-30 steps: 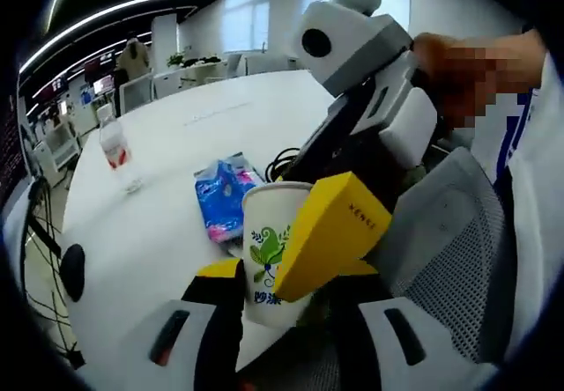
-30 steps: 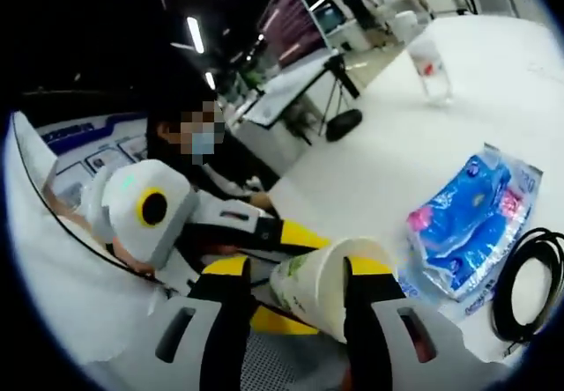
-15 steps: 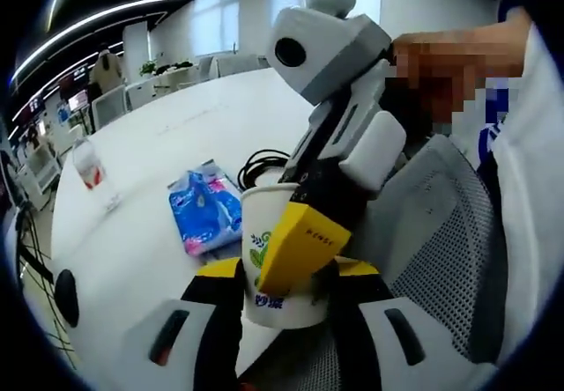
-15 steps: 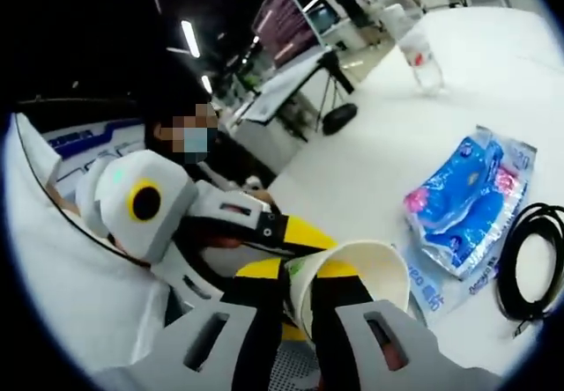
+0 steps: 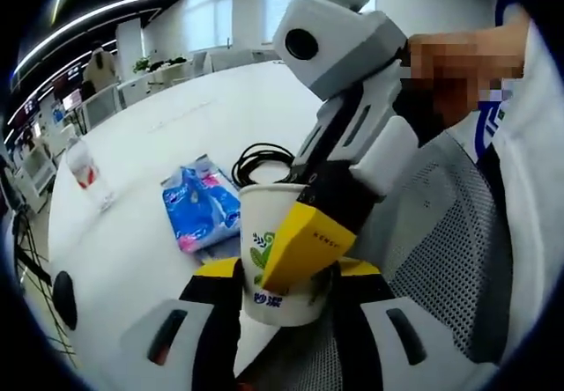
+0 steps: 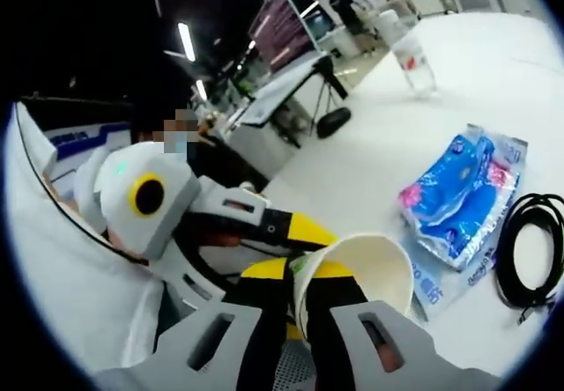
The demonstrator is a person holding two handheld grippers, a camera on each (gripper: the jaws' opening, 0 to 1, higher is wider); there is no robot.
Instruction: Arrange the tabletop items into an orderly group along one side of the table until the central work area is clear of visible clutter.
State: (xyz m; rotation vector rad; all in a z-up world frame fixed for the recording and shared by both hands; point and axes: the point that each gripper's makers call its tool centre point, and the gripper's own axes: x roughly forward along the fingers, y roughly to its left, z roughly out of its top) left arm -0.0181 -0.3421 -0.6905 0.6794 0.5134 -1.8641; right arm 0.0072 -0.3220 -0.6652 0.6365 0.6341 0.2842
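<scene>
A white paper cup with a green leaf print is sitting at the near edge of the white counter, and both grippers are gripping it at once. The left gripper is bracketing the cup's body, its fingers pressing on either side. The right gripper is pinching the cup's rim, its fingers drawn narrow with one inside the mouth and one outside; in the left gripper view its yellow fingertip is lying across the front of the cup.

Just beyond the cup a blue and pink plastic packet is lying flat, a coil of black cable is resting beside it, and a clear bottle with a red label is standing well apart toward the far side.

The likely trouble is the thin wall: two grips pulling in different directions could crumple the rim or tip the cup off the edge, since it is light and appears empty. Releasing one grip before moving seems safer.
</scene>
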